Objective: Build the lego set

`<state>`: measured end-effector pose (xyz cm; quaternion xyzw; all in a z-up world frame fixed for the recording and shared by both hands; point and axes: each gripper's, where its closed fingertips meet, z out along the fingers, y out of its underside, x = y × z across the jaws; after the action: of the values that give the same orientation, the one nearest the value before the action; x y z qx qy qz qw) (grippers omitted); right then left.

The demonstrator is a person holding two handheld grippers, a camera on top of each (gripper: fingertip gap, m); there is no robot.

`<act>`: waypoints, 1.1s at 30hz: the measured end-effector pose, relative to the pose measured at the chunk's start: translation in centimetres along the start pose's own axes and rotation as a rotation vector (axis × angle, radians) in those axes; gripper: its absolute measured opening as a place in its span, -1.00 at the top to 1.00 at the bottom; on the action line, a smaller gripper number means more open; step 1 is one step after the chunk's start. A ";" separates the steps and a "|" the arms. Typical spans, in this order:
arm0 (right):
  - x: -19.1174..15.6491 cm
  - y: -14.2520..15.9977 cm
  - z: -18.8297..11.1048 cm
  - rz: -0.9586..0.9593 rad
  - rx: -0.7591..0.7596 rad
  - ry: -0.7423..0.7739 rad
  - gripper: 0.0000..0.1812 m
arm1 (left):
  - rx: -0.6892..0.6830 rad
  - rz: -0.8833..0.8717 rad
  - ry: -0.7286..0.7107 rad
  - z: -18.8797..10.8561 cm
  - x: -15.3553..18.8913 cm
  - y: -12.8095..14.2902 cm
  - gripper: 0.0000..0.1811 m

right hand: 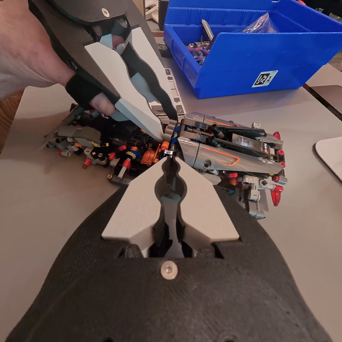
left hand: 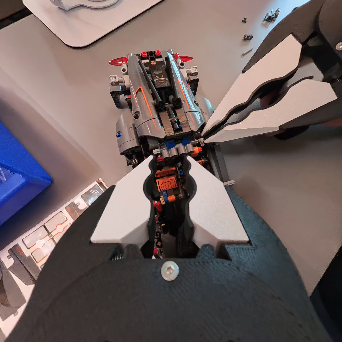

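Your lego car lies on the grey counter, half built; your left tool straddles its open orange-and-black middle, fingers spread, tips at the 4 grey cylinders; your right tool is pressed together, pinching a small pin at the car's side; the blue bin sits beyond.
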<state>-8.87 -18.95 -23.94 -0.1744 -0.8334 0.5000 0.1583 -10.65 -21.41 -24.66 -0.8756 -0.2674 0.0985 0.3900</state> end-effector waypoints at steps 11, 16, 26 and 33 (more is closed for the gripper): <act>0.0 0.0 0.0 -0.002 0.017 -0.030 1.00 | 0.020 0.018 0.029 0.0 0.0 0.0 0.72; 0.0 0.0 0.0 -0.007 0.017 -0.025 1.00 | 0.017 0.027 0.025 0.0 0.0 0.0 0.72; -0.1 0.1 0.1 -0.020 0.016 -0.020 1.00 | 0.017 0.044 0.018 0.0 0.0 0.0 0.72; -0.1 0.1 0.1 -0.019 0.015 -0.019 1.00 | 0.016 0.045 0.021 0.0 -0.1 0.0 0.72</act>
<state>-8.85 -19.00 -24.07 -0.1604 -0.8326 0.5064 0.1566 -10.71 -21.47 -24.71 -0.8791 -0.2428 0.1003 0.3976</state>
